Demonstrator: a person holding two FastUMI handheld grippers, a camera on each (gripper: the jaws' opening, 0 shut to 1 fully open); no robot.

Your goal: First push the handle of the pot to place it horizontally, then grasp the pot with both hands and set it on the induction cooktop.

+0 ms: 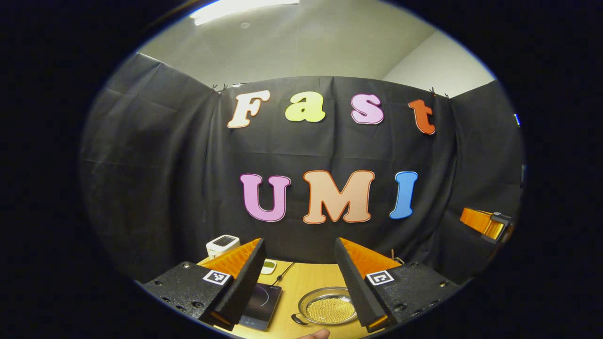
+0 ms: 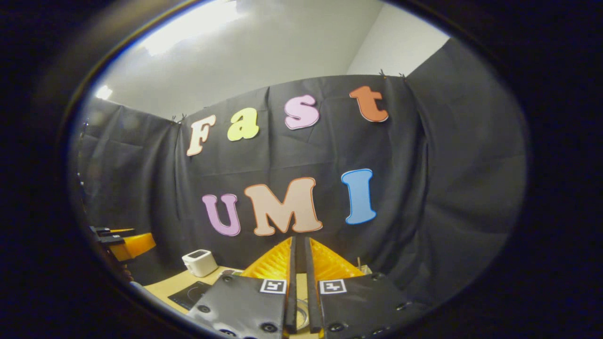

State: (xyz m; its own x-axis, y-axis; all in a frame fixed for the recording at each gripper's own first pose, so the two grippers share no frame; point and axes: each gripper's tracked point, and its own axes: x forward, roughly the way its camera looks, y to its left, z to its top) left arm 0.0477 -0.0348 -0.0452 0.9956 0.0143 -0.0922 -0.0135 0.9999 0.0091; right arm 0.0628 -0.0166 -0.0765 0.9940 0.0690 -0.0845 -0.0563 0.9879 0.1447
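Left gripper view. Left gripper: fingers spread wide, nothing between them, held above the worktop and aimed at the booth wall.
Pot: shallow metal pan with a heap of small yellow grains inside, resting on the worktop low between the two fingers, nearer the right-hand one. A small dark loop handle shows at its rim on the side toward the left-hand finger; the long handle cannot be made out.
Induction cooktop: flat dark slab, just beside the pot, partly behind the left-hand finger; a cable runs away from it.
White box: beyond the left-hand finger, well apart from the pot.
Right gripper: far out past the right-hand finger, raised.

Right gripper view. Right gripper: fingers closed together on nothing, raised, pointing at the wall.
Pot: a sliver of rim in the narrow gap low between the fingers.
Induction cooktop: out past the left-hand finger.
White box: beyond the cooktop.
Left gripper: far out on that same side.

Step judged in hand: the approach to push the handle; neither gripper touches the pot. Advice: tip the camera down to find the handle first, push with closed fingers low and slowly from the side, so the grains stay in and the pot turns, not slides.
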